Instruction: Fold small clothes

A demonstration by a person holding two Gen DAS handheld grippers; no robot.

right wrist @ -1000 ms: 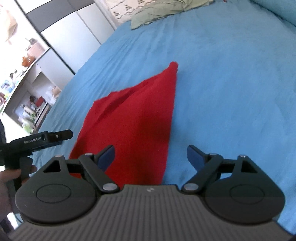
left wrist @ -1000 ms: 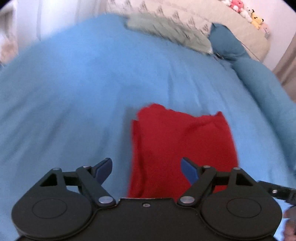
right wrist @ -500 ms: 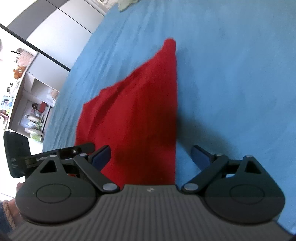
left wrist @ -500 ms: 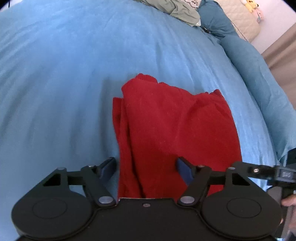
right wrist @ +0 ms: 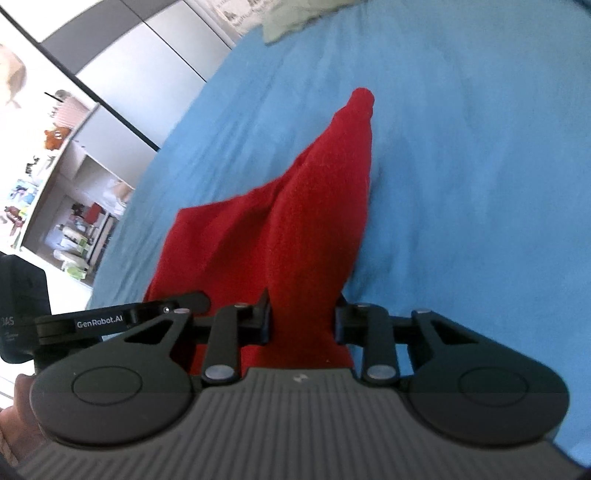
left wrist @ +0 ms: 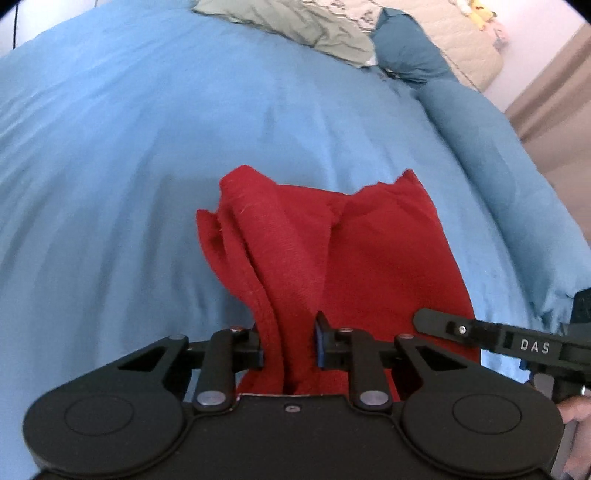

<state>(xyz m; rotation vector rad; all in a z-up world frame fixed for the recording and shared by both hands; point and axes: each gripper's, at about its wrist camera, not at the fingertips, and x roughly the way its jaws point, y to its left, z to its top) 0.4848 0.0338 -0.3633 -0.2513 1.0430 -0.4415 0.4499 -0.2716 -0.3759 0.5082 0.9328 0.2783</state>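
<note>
A small red garment (left wrist: pixel 354 254) lies partly folded on the blue bedspread (left wrist: pixel 147 147). My left gripper (left wrist: pixel 288 343) is shut on the garment's near left edge, and the cloth bunches up between its fingers. My right gripper (right wrist: pixel 301 321) is shut on the near right edge of the red garment (right wrist: pixel 314 221), which rises in a ridge toward its far corner. The right gripper's finger shows at the right of the left wrist view (left wrist: pixel 480 332). The left gripper shows at the left of the right wrist view (right wrist: pixel 110 317).
A green-grey cloth (left wrist: pixel 295 26) and a dark blue pillow (left wrist: pixel 410 62) lie at the bed's far end, before a cream headboard (left wrist: pixel 461 40). The bedspread's raised fold (left wrist: pixel 517 184) runs along the right. A wardrobe and shelves (right wrist: pixel 74 166) stand to the left of the bed.
Both grippers have come down on the garment's near edge and closed on it. The cloth now bunches and lifts between the fingers.
</note>
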